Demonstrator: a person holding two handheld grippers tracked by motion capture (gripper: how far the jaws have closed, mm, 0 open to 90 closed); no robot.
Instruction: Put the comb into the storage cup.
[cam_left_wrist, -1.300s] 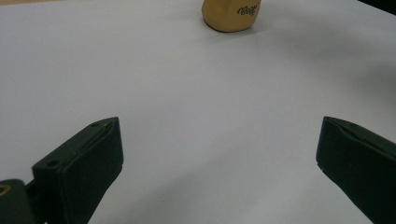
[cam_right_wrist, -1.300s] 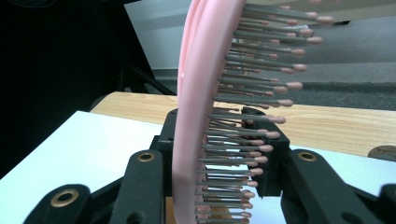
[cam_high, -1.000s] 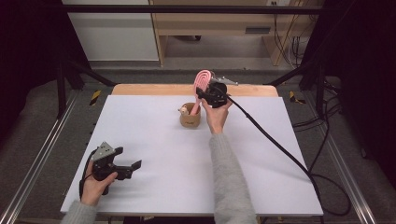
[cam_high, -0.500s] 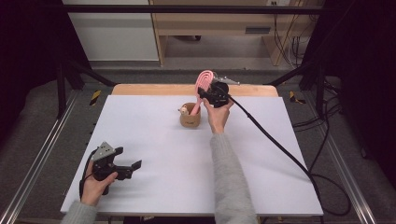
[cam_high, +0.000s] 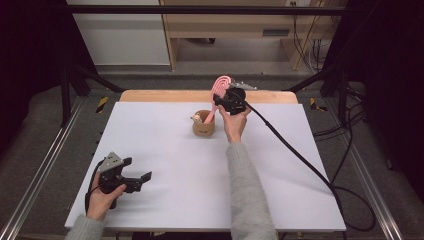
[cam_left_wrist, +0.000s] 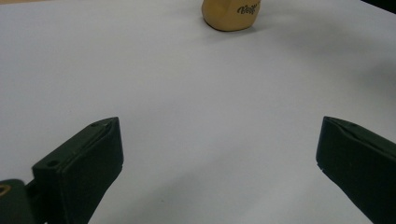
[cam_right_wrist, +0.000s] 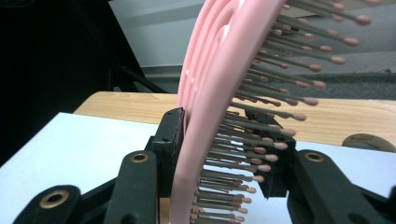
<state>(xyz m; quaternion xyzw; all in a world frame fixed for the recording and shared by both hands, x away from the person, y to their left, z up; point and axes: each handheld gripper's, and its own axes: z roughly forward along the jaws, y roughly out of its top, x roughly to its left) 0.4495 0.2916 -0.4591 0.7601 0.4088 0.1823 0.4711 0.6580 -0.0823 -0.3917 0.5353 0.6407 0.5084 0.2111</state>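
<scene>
The cup (cam_high: 204, 128) hides the pink hairbrush's (cam_high: 219, 90) handle end.

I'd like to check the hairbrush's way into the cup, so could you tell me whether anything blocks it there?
Nothing visible blocks it. The pink hairbrush sits between the right tool's jaws, which have just been opening, and its handle already reaches down into the brown cup. A small item rests at the cup's left rim, beside the handle.
</scene>
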